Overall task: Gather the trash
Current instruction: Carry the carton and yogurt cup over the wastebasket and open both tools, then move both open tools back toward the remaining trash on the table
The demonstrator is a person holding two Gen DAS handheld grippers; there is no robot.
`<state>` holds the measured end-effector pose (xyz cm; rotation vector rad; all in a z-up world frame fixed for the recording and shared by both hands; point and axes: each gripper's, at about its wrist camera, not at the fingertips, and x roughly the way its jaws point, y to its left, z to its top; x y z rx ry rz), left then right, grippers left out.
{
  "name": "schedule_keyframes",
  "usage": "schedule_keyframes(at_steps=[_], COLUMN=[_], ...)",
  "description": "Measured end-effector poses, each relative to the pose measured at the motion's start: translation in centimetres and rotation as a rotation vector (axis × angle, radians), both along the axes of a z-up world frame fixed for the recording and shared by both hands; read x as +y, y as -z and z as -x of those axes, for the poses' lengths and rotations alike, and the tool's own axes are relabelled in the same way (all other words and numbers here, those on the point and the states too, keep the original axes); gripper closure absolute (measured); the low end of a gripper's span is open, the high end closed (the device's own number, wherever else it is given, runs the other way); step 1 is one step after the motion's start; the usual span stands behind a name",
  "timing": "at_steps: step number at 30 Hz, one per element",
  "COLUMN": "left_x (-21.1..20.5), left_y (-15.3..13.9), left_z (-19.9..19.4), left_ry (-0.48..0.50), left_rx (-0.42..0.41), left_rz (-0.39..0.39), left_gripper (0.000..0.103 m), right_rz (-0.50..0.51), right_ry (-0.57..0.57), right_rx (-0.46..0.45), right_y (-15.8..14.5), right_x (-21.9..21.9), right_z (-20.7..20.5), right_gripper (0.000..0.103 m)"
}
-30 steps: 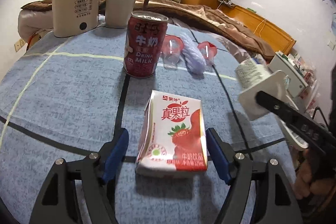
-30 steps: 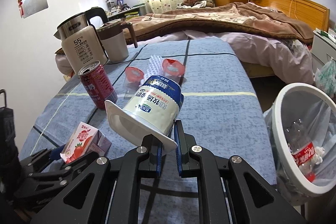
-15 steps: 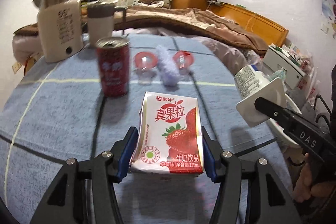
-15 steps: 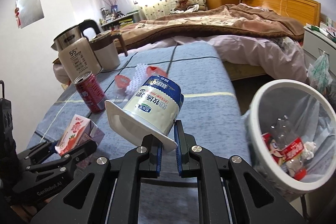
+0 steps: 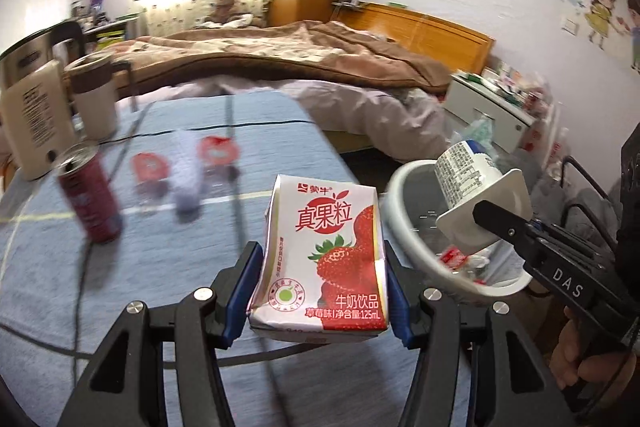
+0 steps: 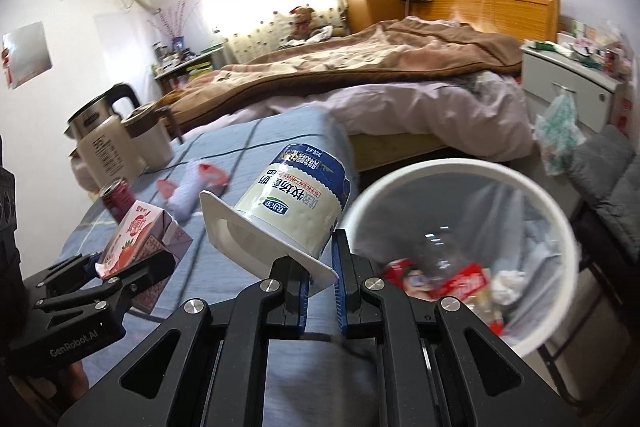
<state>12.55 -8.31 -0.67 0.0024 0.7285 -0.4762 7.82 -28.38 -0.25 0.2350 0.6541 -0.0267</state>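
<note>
Left wrist view: the left gripper [image 5: 320, 291], spread around the strawberry milk carton [image 5: 326, 259] a second ago, now pinches it and has lifted it off the blue tablecloth [image 5: 160, 251]. Further right, the right gripper [image 6: 322, 283] keeps its clamp on the yogurt cup [image 6: 288, 211] rim, now beside the white trash bin [image 6: 560, 219], cup tilted.

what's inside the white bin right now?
The white bin has a clear liner. At the bottom lie a clear plastic bottle with a red label and crumpled white paper. The right gripper and its yogurt cup cover the bin's near-left part.
</note>
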Motion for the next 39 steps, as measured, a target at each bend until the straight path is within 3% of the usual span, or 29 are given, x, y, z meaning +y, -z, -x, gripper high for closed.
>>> schedule_keyframes(at_steps=[10,18,29,31,33,35,39], left_x=[-8.0,-12.8,-15.1,-15.2,-15.1,-15.1,-14.7], left_y=[0.1,1.0,2.8,2.9,2.8,2.7,2.8], left_z=[-0.5,-0.1,-0.6,-0.6,-0.6,-0.6,-0.6], left_ry=[0.138,0.185,0.201,0.203,0.205,0.197,0.194], left_rx=[0.033,0.029,0.112,0.11,0.105,0.097,0.105], left_rz=[0.014,-0.037,-0.037,-0.039,-0.042,-0.043,-0.035], left_gripper=[0.044,0.044,0.043,0.042,0.032,0.032,0.032], right_rz=[0.06,0.07,0.055,0.047,0.038,0.038,0.026], right_ry=[0.106,0.17,0.177,0.174,0.17,0.172,0.18], right_rx=[0.05,0.13,0.219,0.217,0.219,0.218,0.21], right_y=[0.6,2.5,4.9,5.0,5.2,5.1,5.0], right_x=[-6.3,-10.5,-13.1,-13.2,-13.2,-13.1,-12.9], right_z=[0.9,0.7,0.0,0.1,0.1,0.1,0.5], right_gripper=[0.092,0.092,0.092,0.087,0.073,0.056,0.056])
